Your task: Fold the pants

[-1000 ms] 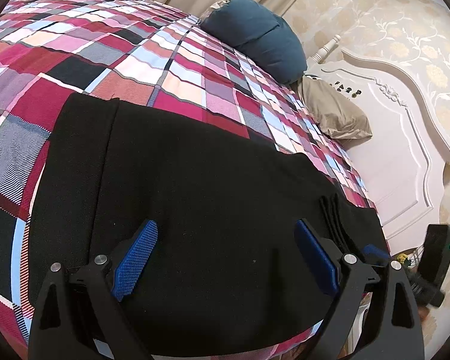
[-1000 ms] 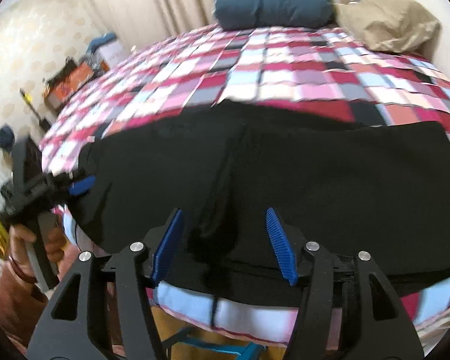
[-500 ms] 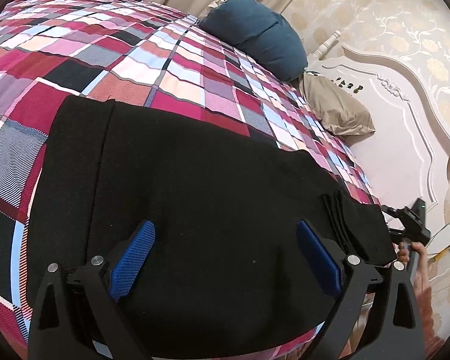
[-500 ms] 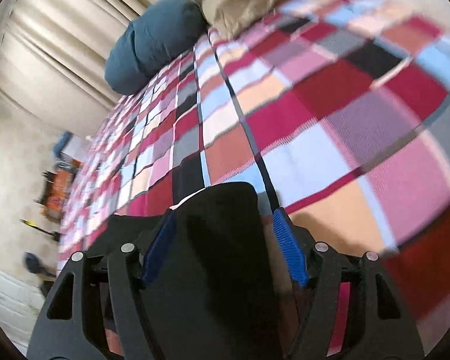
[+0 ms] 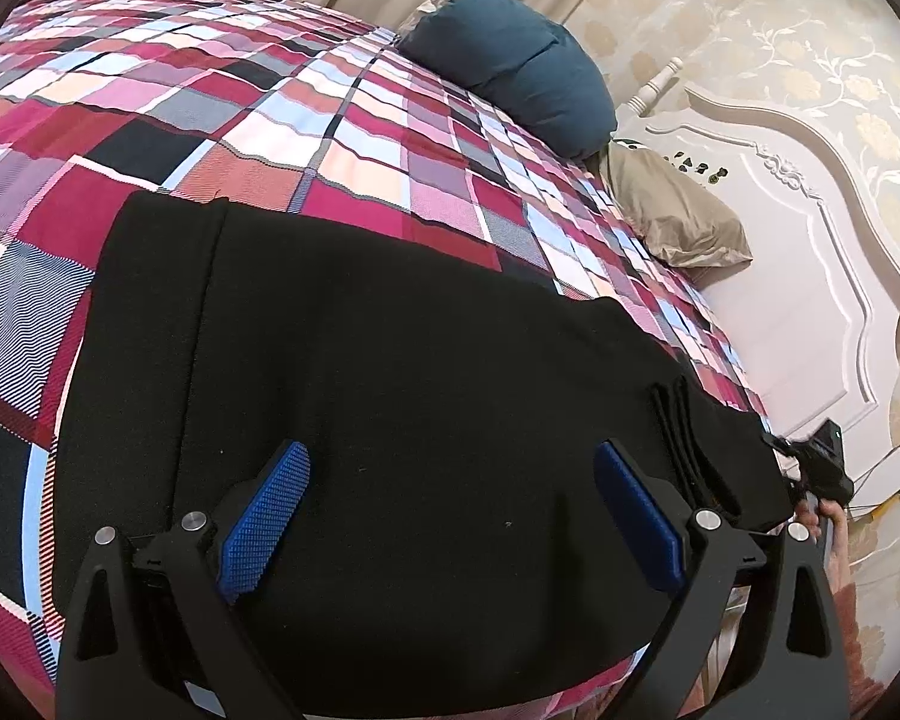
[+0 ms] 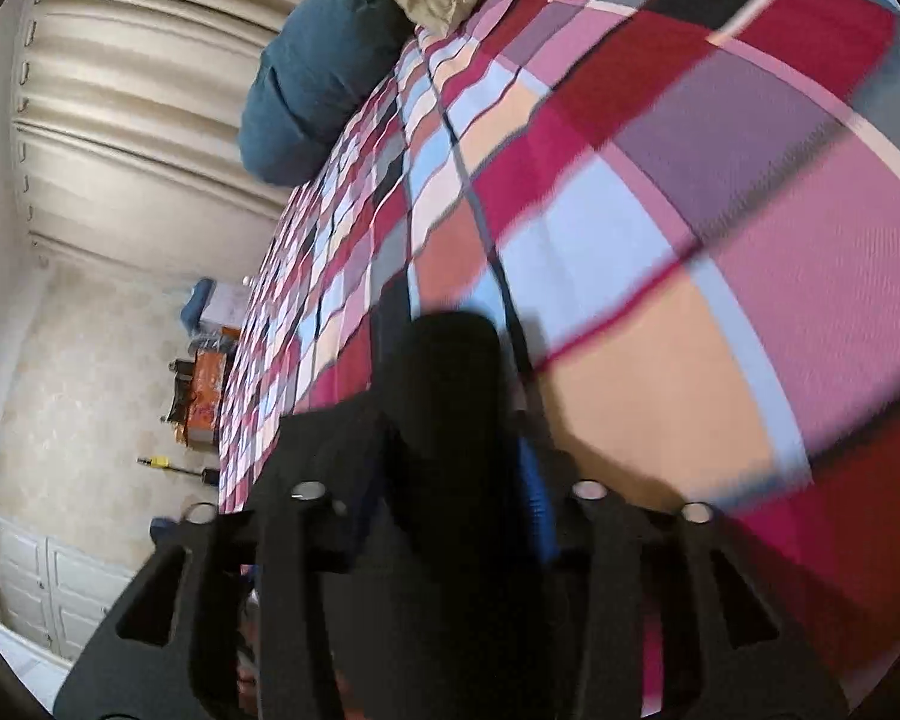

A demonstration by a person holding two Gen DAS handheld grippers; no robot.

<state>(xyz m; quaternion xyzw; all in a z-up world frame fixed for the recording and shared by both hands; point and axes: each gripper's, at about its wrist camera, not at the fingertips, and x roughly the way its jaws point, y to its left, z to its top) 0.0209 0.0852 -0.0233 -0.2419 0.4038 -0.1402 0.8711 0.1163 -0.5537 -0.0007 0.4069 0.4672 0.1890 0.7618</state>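
Observation:
Black pants (image 5: pixel 420 390) lie flat across the near edge of a plaid bed cover (image 5: pixel 270 120). My left gripper (image 5: pixel 450 516) hovers over their middle, open, with its blue pads (image 5: pixel 264 516) wide apart and nothing between them. At the pants' right end, a hand holds my right gripper (image 5: pixel 822 462). In the right wrist view that gripper (image 6: pixel 453 480) is rolled sideways and its jaws are closing on a bunched end of the pants (image 6: pixel 450 390). The fabric fills the gap and hides the left pad.
A dark blue pillow (image 5: pixel 510 66) and a beige pillow (image 5: pixel 672 216) lie at the head of the bed by a white headboard (image 5: pixel 810 240). Curtains (image 6: pixel 120 120) hang beyond the bed. Boxes and clutter (image 6: pixel 204 396) sit on the floor at the far side.
My right gripper swept from the pants' middle to their right end, rolled sideways, and its jaws narrowed onto the fabric. My left gripper stayed in place, open.

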